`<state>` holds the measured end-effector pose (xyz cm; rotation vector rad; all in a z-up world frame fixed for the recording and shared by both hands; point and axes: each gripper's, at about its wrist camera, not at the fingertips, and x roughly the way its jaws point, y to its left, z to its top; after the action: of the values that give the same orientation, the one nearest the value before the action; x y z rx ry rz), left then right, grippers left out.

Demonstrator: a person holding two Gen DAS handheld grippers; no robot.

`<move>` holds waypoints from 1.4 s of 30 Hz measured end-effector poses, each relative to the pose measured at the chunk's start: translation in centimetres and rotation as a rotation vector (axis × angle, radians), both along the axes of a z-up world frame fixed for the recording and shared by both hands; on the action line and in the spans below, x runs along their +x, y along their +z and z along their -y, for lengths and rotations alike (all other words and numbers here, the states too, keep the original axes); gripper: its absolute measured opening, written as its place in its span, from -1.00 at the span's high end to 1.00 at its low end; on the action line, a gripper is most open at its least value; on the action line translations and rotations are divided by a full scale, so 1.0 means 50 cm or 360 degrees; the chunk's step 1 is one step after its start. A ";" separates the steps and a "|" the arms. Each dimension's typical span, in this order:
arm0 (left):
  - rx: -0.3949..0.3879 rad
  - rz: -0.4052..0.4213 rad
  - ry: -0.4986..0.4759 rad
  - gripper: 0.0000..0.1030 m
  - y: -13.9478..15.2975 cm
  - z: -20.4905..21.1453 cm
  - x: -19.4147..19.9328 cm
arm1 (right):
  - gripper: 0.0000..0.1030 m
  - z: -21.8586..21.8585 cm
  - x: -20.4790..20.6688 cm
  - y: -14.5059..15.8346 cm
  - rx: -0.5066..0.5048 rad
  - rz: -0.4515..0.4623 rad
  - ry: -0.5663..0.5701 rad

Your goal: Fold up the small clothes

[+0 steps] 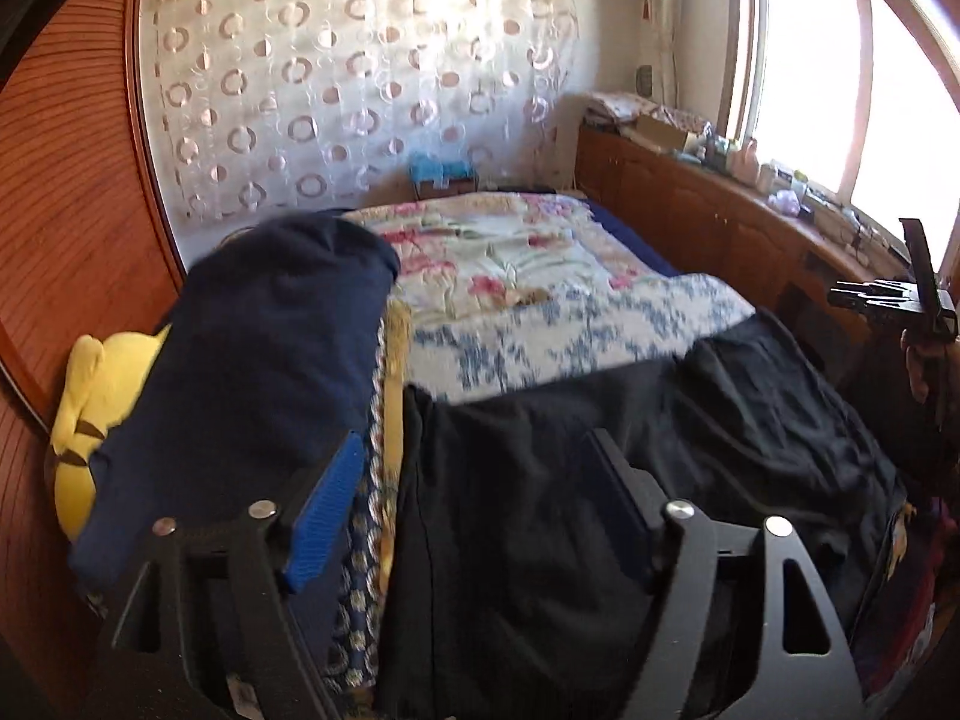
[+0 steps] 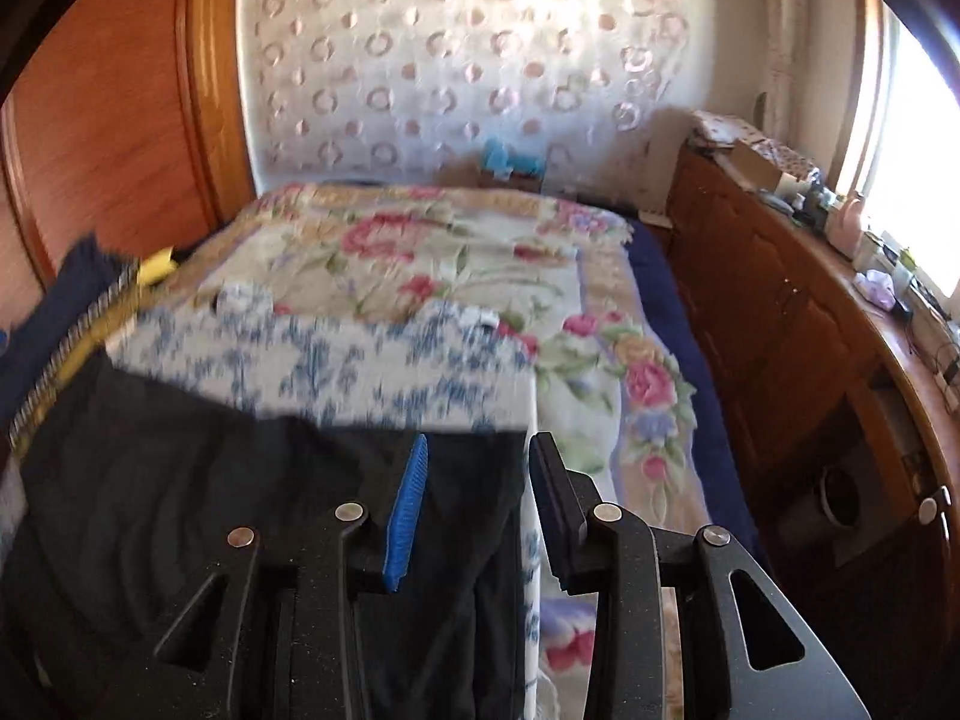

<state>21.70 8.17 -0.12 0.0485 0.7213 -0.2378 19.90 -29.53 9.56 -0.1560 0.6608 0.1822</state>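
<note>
A black garment (image 1: 600, 480) lies spread on the near part of the bed. My left gripper (image 1: 474, 480) hovers just above it, its jaws wide apart with nothing between them. In the right wrist view the same black garment (image 2: 180, 480) fills the lower left. Its right edge lies under my right gripper (image 2: 480, 480), which is open with a clear gap between its pads. A navy garment (image 1: 258, 360) is heaped at the left of the bed.
A blue-and-white patterned cloth (image 2: 330, 360) and a floral blanket (image 2: 450, 252) cover the bed beyond. A yellow plush toy (image 1: 90, 408) sits at the left by the wooden wardrobe (image 1: 72, 210). A cluttered wooden cabinet (image 2: 780, 312) runs under the window on the right.
</note>
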 end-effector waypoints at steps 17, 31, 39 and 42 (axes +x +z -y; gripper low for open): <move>-0.0146 -0.0095 -0.0025 -0.48 -0.131 0.038 -0.166 | 0.25 0.067 -0.157 -0.150 0.0092 -0.0093 0.0230; -0.0121 -0.0093 0.0083 -0.48 -0.162 0.004 -0.227 | 0.05 0.070 -0.215 -0.165 0.0129 -0.0074 0.0151; -0.0147 -0.0046 0.0213 -0.35 -0.154 -0.059 -0.225 | 0.03 0.092 -0.224 -0.165 0.0142 -0.0053 0.0103; -0.0114 -0.0062 0.0258 -0.34 -0.161 -0.071 -0.206 | 0.03 0.091 -0.250 -0.190 0.0150 -0.0045 0.0086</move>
<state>11.39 11.75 -8.16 -0.0826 0.7508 -0.1096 7.41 -34.09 0.04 -0.0810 0.6753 0.2673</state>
